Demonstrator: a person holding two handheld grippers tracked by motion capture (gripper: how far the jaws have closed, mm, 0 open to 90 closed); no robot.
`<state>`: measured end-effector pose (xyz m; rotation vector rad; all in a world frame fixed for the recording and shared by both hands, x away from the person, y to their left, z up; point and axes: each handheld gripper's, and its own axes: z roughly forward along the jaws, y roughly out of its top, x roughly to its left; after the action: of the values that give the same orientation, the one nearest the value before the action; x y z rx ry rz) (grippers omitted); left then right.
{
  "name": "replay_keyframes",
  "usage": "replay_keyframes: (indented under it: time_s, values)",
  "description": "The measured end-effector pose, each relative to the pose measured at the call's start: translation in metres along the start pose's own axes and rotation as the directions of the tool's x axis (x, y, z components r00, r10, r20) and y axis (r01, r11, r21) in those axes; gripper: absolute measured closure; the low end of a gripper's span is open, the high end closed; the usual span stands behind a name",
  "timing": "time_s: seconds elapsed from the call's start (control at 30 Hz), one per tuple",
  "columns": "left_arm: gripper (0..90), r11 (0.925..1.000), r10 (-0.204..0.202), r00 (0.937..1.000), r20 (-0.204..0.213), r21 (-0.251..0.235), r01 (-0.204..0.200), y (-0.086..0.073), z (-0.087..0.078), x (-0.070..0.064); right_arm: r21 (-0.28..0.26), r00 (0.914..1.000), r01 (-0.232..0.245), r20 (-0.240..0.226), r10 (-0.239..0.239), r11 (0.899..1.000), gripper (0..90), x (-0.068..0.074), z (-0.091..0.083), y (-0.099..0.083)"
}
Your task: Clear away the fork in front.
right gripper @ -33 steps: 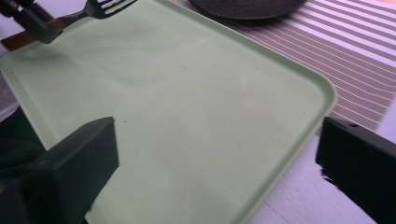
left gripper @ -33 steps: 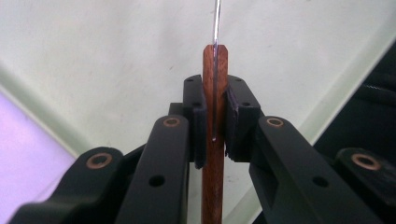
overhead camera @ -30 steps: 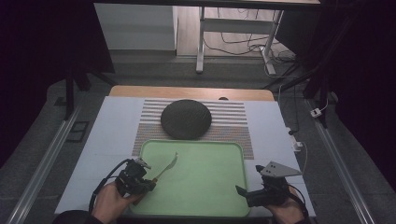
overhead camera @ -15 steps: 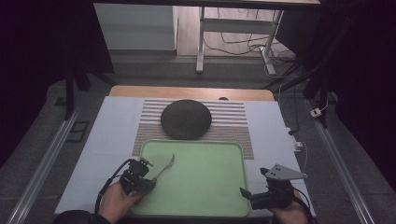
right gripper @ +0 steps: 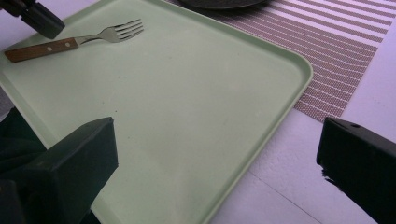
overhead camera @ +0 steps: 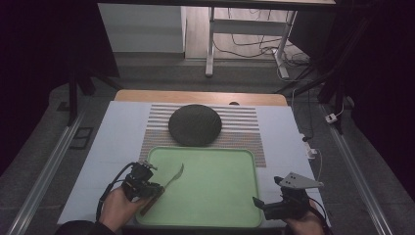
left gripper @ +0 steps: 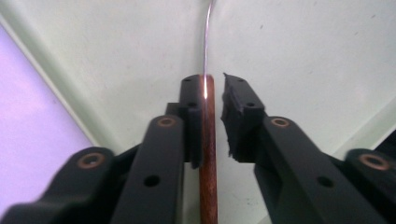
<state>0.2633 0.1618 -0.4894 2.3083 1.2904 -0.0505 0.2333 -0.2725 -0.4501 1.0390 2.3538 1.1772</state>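
Wood-handled metal fork (right gripper: 74, 41), matt plastic tray (right gripper: 196, 116)

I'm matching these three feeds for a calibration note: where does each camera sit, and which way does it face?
High view: above the person's side, facing forward and down on the tray, plate and both hands.
Left gripper view: rides the left gripper, looking along its jaws, slightly apart around the fork handle.
Right gripper view: rides the right gripper, jaws wide, facing across the tray toward the left gripper.
All three share the fork and tray.

Black hand-held gripper (left gripper: 212, 116) jaws, copper-coloured rivets.
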Motion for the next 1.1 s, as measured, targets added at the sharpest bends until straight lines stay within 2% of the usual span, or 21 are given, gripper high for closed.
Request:
replay_keyframes:
  time_s: [0.13, 0.4, 0.9, 1.1]
  values:
    - [88.5, 0.9994, 0.022, 0.9996, 0.018, -0.027, -0.022, 0.005, -0.004, 0.005, 0.008, 1.0000, -0.003, 0.001, 0.003, 1.000, 0.0, 0.000, 0.000, 0.000]
    - [88.7, 0.9944, 0.064, 0.9974, 0.035, -0.087, -0.060, 0.018, -0.009, 0.012, 0.024, 1.0000, 0.004, 0.002, -0.004, 1.000, 0.0, 0.000, 0.002, 0.001]
    - [88.7, 0.9846, 0.125, 0.9912, 0.044, -0.129, -0.119, 0.050, -0.003, 0.016, 0.038, 1.0000, 0.004, 0.006, -0.004, 0.999, 0.0, 0.001, 0.003, 0.001]
    - [88.7, 0.9823, 0.132, 0.9903, 0.043, -0.140, -0.125, 0.060, 0.004, 0.020, 0.040, 0.9999, 0.008, 0.006, -0.008, 0.999, 0.0, 0.001, 0.004, 0.001]
